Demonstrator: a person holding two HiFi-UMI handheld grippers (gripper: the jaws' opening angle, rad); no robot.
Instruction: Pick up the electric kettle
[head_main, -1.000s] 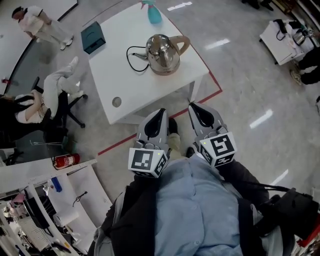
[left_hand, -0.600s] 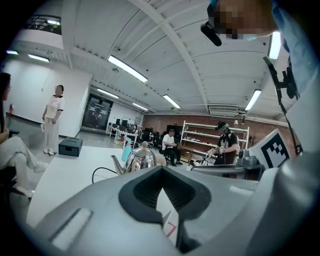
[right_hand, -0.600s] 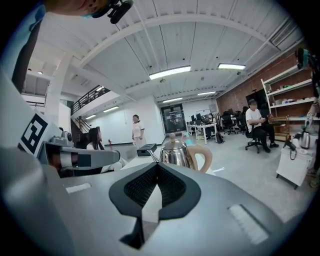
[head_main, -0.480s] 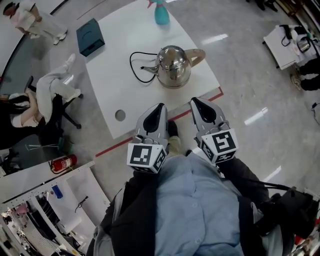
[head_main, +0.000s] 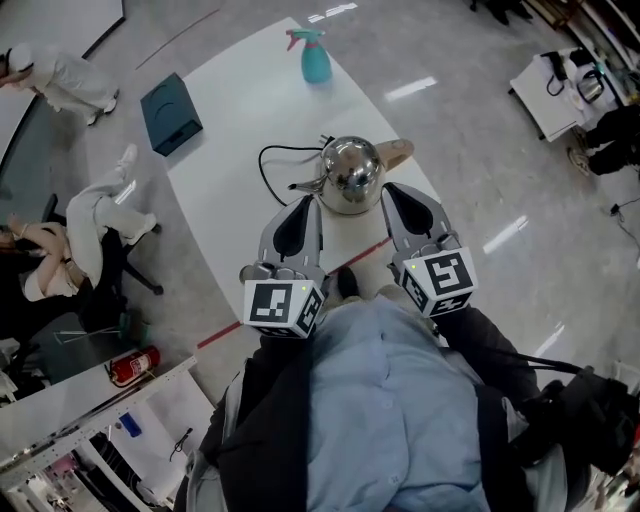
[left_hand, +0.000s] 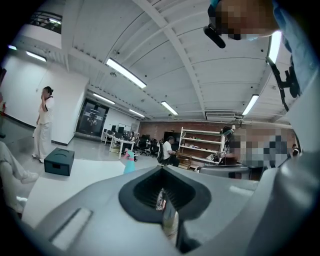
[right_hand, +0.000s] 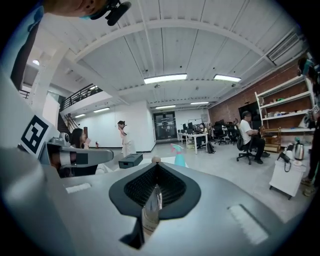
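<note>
Kettle: electric kettle (head_main: 350, 174) by the counter's (head_main: 235, 130) near corner; cord (head_main: 268, 160) attached
Grippers: left hand-held gripper (head_main: 309, 203) and right hand-held gripper (head_main: 392, 190) both closed, empty
Risk: closed jaws could shove it off the edge; the cord could snag

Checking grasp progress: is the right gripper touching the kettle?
Cannot tell: in the head view the right gripper sits beside the kettle, but neither contact nor gap shows.
</note>
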